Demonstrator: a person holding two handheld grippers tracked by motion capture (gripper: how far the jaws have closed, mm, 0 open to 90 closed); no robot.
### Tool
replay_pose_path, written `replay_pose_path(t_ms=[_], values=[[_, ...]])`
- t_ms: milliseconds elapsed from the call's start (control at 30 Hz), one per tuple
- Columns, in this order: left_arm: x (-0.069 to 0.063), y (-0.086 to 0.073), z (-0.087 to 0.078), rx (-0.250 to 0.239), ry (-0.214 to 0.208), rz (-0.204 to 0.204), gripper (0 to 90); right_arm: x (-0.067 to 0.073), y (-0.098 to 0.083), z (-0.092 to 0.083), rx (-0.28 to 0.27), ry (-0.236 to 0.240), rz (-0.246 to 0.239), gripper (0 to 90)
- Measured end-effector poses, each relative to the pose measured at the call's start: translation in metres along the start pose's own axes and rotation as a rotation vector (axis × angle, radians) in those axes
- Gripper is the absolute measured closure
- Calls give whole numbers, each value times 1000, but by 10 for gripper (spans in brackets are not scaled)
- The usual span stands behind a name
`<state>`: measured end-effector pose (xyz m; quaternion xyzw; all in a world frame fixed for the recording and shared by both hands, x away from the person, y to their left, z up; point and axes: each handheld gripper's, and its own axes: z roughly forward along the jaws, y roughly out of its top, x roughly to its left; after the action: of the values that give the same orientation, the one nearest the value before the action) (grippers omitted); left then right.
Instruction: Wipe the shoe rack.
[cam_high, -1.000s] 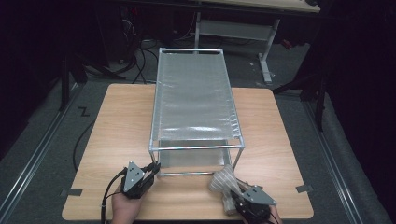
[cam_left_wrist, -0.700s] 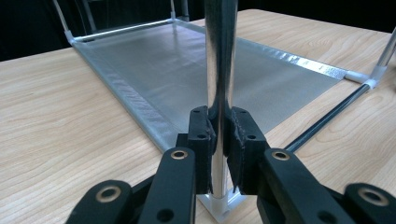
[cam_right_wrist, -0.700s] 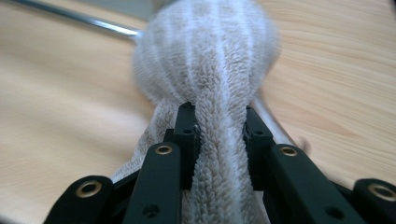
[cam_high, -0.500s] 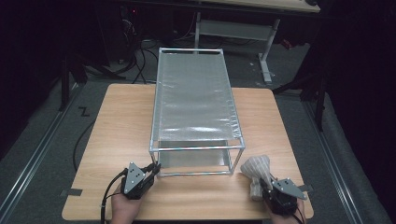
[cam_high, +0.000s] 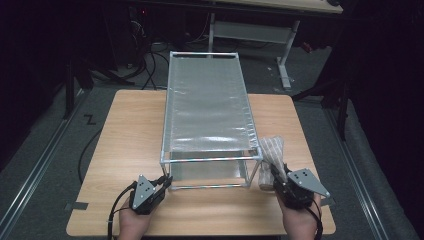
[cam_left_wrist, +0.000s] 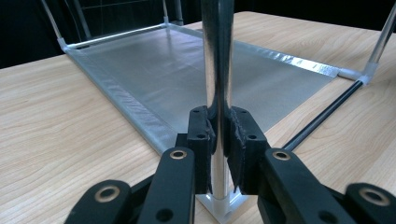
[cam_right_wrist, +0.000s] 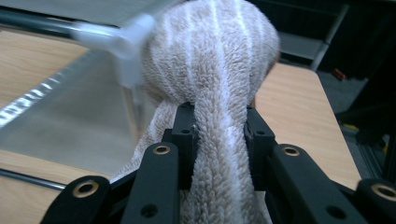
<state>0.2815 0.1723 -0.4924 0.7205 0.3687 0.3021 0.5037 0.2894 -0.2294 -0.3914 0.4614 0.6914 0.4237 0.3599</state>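
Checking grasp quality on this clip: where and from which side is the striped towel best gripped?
Around its bunched middle, from the near, person's side, as the right claw does now. The towel is soft and gathered into a narrow neck that fits between the jaws, while its bulky head hangs free beside the rack's corner. The left claw clamps the front post.

Each hand-held gripper, left (cam_high: 165, 183) and right (cam_high: 274, 176), is black, topped by a grey three-cornered plate with dark holes; a black cable trails from each. Its two black jaws carry brass-ringed pivots and small screw holes. Forearms are bare
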Motion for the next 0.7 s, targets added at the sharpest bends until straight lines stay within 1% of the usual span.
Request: replay_pose_path(t_ms=[67,133,200,300,367,500,600,633,700], values=[[0,0,0,-1,-2,0,796,8,0,-4,-6,15,-19,718],[0,0,0,-1,0,-2,796,18,-3,-4,-1,32,-50,719],[0,0,0,0,0,-1,797,24,-8,0,15,25,-82,720],[-1,0,0,-1,0,-2,797,22,-18,9,55,40,-72,721],[0,0,0,-2,-1,-1,797,21,-27,16,92,47,-68,721],[1,0,0,1,-16,-13,799,21,-48,32,189,65,-62,721],[1,0,-1,4,-11,2,797,21,-62,42,260,96,-42,721],[1,0,-1,5,-11,3,797,21,-67,47,292,110,-42,720],[1,0,-1,7,-13,5,796,21,-72,51,320,126,-30,719]])
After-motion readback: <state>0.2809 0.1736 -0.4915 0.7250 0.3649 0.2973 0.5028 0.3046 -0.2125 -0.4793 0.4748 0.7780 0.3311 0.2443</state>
